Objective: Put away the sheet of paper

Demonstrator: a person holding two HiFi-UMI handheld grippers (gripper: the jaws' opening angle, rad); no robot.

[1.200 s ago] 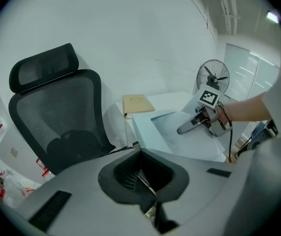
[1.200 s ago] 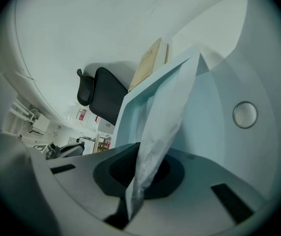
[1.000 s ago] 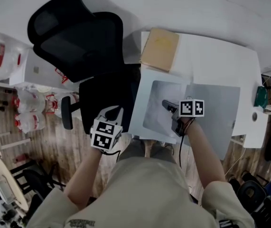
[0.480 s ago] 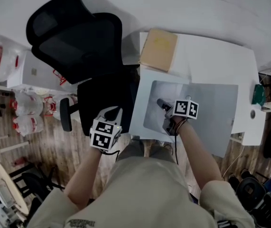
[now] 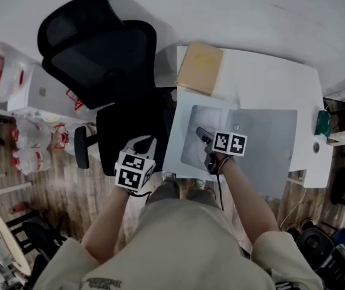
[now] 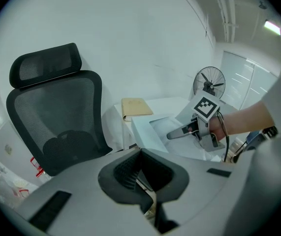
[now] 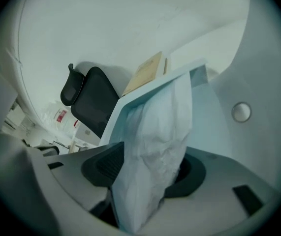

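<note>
A crumpled white sheet of paper (image 7: 155, 141) stands between the jaws of my right gripper (image 7: 150, 173), its far end reaching into a pale blue folder (image 7: 199, 82). The jaws are opening and the pads stand off the paper on both sides. In the head view the right gripper (image 5: 202, 135) points left over the folder (image 5: 181, 116), which lies at the white table's (image 5: 269, 77) left end. My left gripper (image 5: 145, 142) hangs off the table beside the chair; its pads (image 6: 130, 168) meet with nothing between them.
A black office chair (image 5: 99, 53) stands close to the left of the table. A tan envelope (image 5: 200, 67) lies at the table's far left corner. A grey flap (image 5: 266, 144) with a round snap (image 5: 236, 127) spreads to the right of the folder. A green object (image 5: 322, 122) sits at the right edge.
My right gripper has shifted left along the folder. The left gripper has stayed where it was.
</note>
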